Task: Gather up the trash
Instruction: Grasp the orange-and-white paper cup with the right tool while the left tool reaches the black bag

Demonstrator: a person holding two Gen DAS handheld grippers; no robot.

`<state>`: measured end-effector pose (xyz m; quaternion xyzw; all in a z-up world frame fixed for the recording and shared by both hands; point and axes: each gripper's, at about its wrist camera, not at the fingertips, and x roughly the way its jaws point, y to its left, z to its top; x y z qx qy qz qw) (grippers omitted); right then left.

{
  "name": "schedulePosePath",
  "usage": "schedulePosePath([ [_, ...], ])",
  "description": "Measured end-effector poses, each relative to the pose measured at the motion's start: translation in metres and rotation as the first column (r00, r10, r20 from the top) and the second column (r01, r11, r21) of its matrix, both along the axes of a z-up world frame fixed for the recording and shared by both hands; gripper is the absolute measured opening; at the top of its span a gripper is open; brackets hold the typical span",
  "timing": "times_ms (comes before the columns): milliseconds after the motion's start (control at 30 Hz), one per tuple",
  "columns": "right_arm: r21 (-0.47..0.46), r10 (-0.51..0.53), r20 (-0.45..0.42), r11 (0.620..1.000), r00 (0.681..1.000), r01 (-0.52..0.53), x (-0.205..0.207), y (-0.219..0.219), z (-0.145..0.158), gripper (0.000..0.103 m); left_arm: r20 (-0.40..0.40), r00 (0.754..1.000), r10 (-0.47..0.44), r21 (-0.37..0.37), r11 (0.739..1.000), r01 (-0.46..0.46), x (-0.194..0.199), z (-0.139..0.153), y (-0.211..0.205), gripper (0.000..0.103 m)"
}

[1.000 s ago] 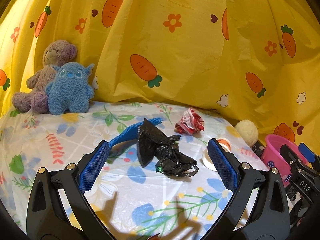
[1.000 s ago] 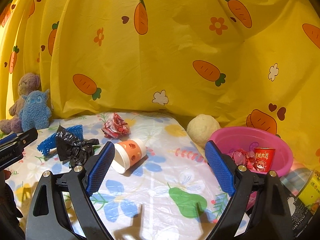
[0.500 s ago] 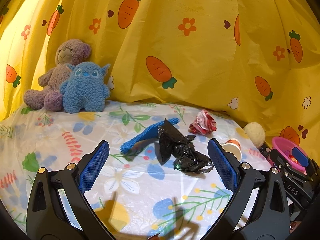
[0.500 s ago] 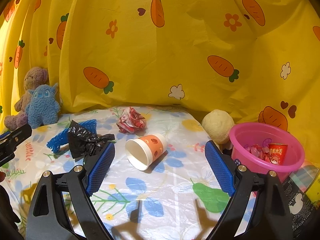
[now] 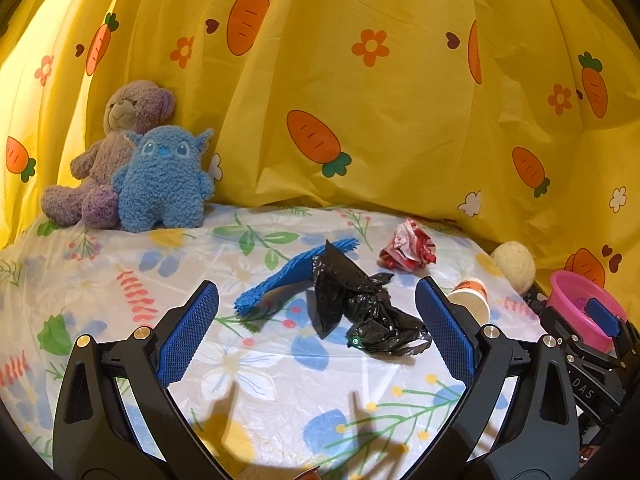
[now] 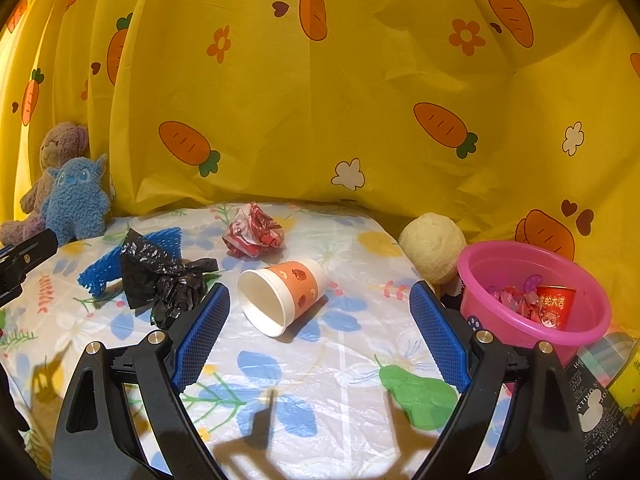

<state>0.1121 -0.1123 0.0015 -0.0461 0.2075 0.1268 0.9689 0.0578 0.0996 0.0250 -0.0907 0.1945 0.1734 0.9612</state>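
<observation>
A crumpled black plastic bag lies on the floral table, partly over a blue foam net. A red-and-white crumpled wrapper lies behind it. An orange paper cup lies on its side. A pink bowl at the right holds red wrappers and a red cup. My left gripper is open and empty, just short of the black bag. My right gripper is open and empty, just short of the cup. The bag, net and wrapper also show in the right wrist view.
A purple teddy bear and a blue plush toy sit at the back left against the yellow carrot curtain. A cream fuzzy ball lies beside the pink bowl. Bottles and cans stand at the right edge.
Both grippers have pulled back and risen a little; the trash appears farther away and lower in both views. Both stay open. Nothing on the table has moved.
</observation>
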Motion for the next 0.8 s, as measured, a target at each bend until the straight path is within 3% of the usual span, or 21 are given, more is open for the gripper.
schedulePosePath([
  [233, -0.018, 0.007, -0.038, 1.000, 0.999, -0.008, 0.016, 0.003, -0.008, 0.088, -0.010, 1.000, -0.014, 0.016, 1.000, 0.014, 0.012, -0.002, -0.002, 0.097],
  [567, -0.066, 0.042, -0.114, 0.997, 0.993, -0.050, 0.046, 0.028, -0.021, 0.073, -0.011, 1.000, -0.022, 0.003, 1.000, 0.022, 0.027, -0.003, 0.003, 0.097],
  [800, -0.107, 0.057, -0.181, 0.991, 0.982, -0.078, 0.065, 0.044, -0.036, 0.056, -0.033, 0.999, -0.030, -0.008, 1.000, 0.029, 0.038, -0.012, 0.005, 0.097],
])
